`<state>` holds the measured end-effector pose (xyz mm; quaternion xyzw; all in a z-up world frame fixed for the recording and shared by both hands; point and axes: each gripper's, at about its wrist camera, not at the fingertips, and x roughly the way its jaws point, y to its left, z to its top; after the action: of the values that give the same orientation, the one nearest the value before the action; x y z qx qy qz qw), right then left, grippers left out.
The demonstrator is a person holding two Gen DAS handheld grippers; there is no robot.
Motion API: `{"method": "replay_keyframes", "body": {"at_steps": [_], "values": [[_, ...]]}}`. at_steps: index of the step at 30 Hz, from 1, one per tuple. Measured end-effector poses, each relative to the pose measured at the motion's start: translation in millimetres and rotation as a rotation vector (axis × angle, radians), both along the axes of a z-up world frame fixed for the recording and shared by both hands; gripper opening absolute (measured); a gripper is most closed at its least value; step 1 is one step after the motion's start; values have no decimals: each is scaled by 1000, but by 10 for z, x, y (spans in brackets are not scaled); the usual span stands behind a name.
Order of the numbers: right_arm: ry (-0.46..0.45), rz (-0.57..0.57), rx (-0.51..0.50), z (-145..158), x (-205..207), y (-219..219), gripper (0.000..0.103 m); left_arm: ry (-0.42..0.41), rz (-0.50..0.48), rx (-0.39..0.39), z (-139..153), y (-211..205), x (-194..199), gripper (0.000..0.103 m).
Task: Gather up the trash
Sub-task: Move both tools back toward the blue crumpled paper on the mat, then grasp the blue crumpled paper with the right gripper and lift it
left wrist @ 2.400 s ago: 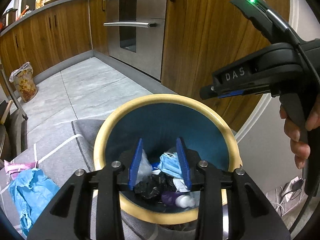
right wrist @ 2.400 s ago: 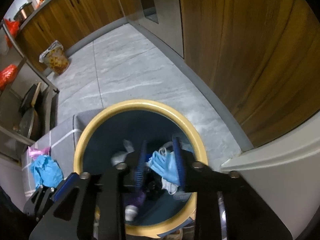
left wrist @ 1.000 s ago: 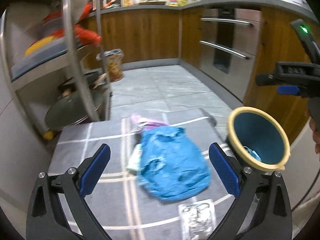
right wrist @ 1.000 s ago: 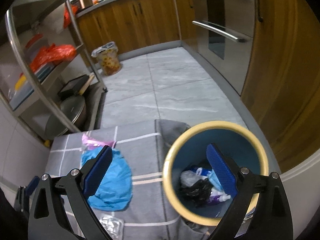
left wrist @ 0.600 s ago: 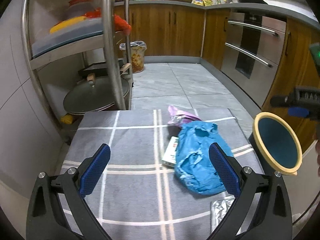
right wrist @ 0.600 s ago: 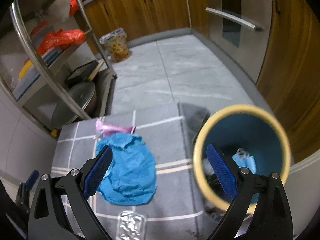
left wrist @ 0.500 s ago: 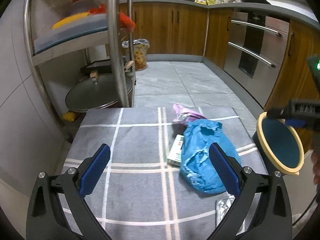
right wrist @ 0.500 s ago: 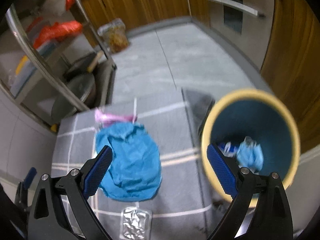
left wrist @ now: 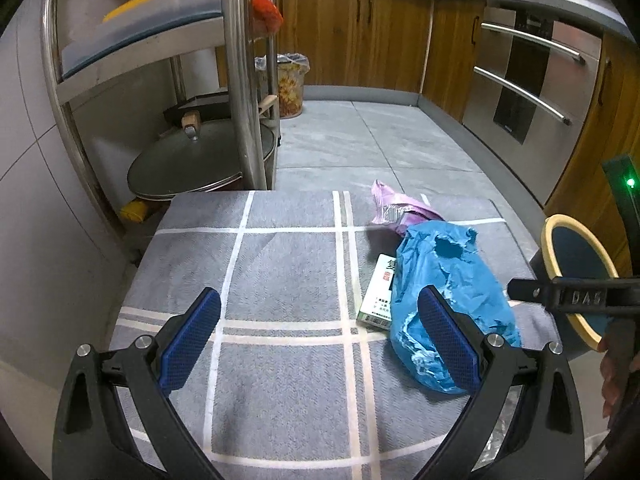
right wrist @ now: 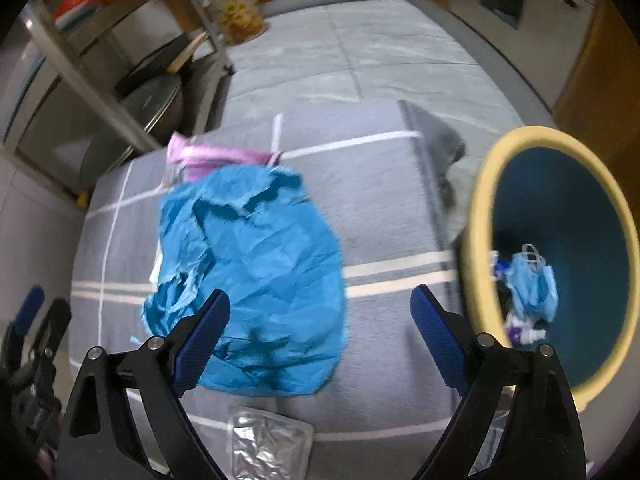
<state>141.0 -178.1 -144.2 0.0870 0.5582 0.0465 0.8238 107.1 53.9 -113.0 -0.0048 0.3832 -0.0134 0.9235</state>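
A crumpled blue paper sheet (left wrist: 448,284) (right wrist: 256,272) lies on a grey checked mat (left wrist: 288,264) (right wrist: 384,208). A pink wrapper (left wrist: 396,208) (right wrist: 216,156) sits behind it and a white box (left wrist: 378,292) pokes out from under its left edge. A silver blister pack (right wrist: 268,440) lies in front of it. The blue bin with a yellow rim (right wrist: 560,248) (left wrist: 576,272) stands off the mat's right side, holding a blue mask (right wrist: 532,284) and other trash. My left gripper (left wrist: 320,336) is open above the mat, left of the paper. My right gripper (right wrist: 320,328) is open over the paper's near right part.
A steel rack (left wrist: 240,80) with a pan lid (left wrist: 200,160) and red bags stands at the back left. A small lined waste basket (left wrist: 290,84) sits by wooden cabinets. An oven front (left wrist: 528,92) is on the right. Grey tiled floor (left wrist: 372,136) lies beyond the mat.
Both grippers opened over the bin, dropping a mask and other trash, then pulled back and swung left. They now face the mat with the blue paper, and the right one has closed in on it.
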Motion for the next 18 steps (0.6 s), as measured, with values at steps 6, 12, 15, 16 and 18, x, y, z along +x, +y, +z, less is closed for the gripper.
{"method": "replay_keyframes", "body": {"at_steps": [6,12,15,16,18], "values": [[70,24,34,-257,84,151,78,13,0,-18,-61,0,131,97],[92,33,60,-383,90,183,67,35,-4,-10,-146,-31,234,97],[96,54,107,-362,94,189,50,43,-3,-9,-173,-59,272,97],[98,62,119,-358,96,197,43,45,-3,-9,-183,-69,280,97],[102,86,128,-334,87,225,37,47,-4,-8,-195,-93,298,97]]}}
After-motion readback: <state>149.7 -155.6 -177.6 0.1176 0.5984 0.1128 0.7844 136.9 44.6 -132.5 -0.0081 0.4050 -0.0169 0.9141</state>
